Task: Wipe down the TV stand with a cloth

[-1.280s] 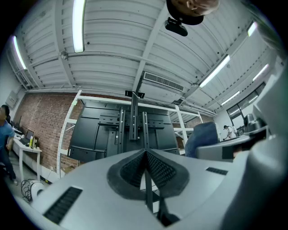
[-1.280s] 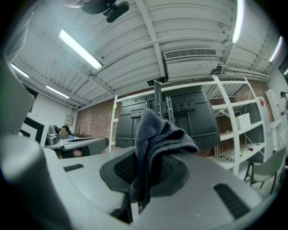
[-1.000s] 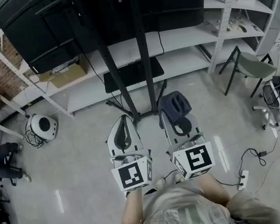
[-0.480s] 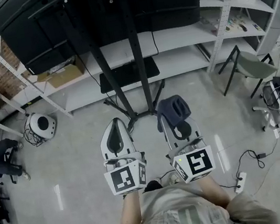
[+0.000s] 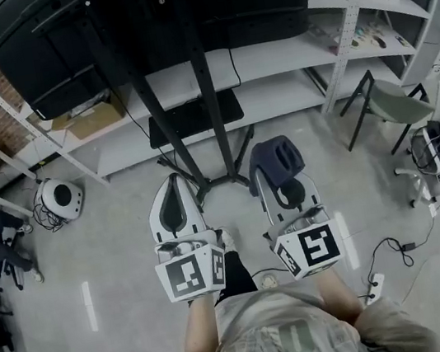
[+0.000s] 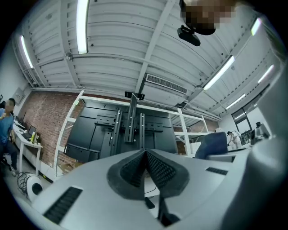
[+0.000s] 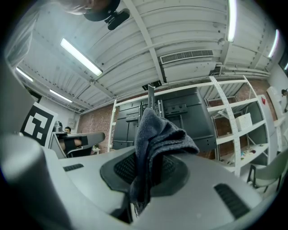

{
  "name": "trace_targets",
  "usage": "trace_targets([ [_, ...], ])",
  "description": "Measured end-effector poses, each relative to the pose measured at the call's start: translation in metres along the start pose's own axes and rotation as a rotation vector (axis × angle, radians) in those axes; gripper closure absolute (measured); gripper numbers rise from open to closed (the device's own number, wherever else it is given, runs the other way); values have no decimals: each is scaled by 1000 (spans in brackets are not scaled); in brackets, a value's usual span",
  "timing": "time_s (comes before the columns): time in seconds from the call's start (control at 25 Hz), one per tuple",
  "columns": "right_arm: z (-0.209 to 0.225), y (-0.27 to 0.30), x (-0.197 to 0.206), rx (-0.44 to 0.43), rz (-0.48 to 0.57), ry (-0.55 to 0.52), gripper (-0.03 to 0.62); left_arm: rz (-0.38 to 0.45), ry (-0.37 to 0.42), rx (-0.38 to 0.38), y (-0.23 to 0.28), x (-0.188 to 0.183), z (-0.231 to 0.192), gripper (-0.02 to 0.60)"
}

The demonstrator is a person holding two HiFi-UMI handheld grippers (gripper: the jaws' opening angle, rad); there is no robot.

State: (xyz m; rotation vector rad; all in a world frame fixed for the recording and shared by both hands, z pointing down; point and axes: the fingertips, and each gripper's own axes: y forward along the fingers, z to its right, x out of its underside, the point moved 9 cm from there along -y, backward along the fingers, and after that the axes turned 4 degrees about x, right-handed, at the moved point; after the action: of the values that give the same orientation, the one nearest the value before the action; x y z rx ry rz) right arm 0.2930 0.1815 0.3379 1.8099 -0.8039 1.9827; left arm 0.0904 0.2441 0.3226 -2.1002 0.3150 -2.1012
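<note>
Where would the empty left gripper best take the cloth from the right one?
Probably the bunched top of the cloth that sticks out past the right gripper, approached from the left: that fold is free and thick, while the rest is pinched.

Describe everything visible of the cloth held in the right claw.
The cloth is dark blue-grey and looks soft and fuzzy, like microfibre, bunched into folds. The right claw is shut on it: the lower part is pinched between the ribbed pads, a ragged edge hangs below them, and the bulk stands up and flops over the tips. In the head view it shows as a crumpled lump at the claw's front, beside the TV stand. Only the claw visibly touches it.
</note>
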Motion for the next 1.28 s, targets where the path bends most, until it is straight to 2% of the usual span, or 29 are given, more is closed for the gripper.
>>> trace_targets([
  [0.32, 18, 70, 7, 13, 20, -42, 537, 4, -30, 62, 84, 26, -23, 566],
  [0.72, 23, 227, 15, 26, 32, -135, 537, 43, -36, 129, 227, 44, -89, 566],
  [0.88, 24, 290, 14, 38, 43, -137, 537, 61, -23, 167, 276, 42, -113, 566],
  [1.08, 27, 351, 16, 66, 63, -115, 537, 34, -28, 207, 326, 51, -143, 566],
  [1.28, 35, 386, 18, 74, 53, -82, 537, 6, -63, 200, 358, 59, -163, 566],
])
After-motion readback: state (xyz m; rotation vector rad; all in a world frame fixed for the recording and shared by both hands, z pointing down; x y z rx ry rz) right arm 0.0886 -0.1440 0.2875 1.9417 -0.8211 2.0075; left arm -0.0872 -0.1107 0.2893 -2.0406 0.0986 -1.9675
